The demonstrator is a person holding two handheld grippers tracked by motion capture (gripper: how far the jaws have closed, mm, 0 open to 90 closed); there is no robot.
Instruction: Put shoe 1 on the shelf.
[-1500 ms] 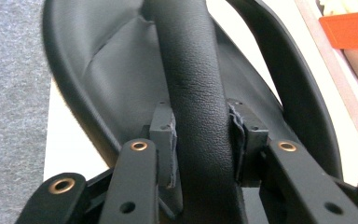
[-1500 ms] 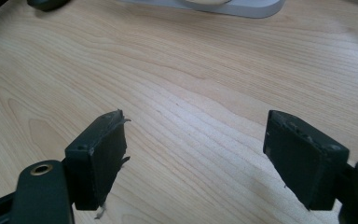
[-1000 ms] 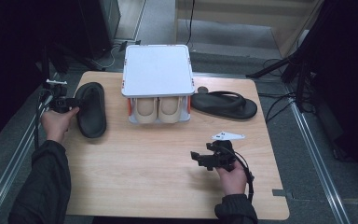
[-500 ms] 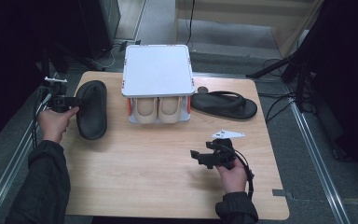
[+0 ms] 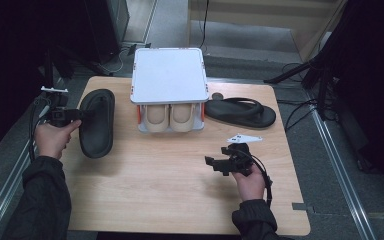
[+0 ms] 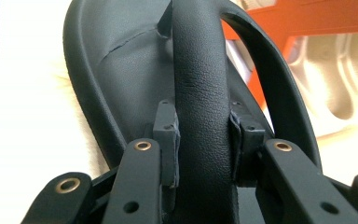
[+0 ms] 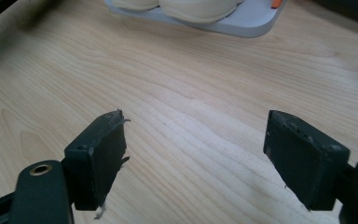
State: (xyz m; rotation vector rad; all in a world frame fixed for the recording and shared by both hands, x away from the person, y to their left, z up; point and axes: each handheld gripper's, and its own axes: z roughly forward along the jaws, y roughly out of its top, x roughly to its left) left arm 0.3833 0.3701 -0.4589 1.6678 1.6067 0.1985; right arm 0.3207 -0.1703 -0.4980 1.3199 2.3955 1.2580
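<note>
Black sandal (image 5: 96, 122) is lying at the table's (image 5: 155, 200) nine o'clock; left gripper (image 6: 204, 140) is clamping its strap (image 6: 200, 84) up close, while right gripper (image 7: 196, 158) is hovering wide open over bare wood.

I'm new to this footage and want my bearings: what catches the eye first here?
At the table's far middle stands a white shoe rack with a pair of beige shoes under its flat top. A black flip-flop lies on each side: the left flip-flop has its strap clamped in the left gripper, and the right flip-flop lies free. Near the front, the right gripper hovers open over bare wood.
</note>
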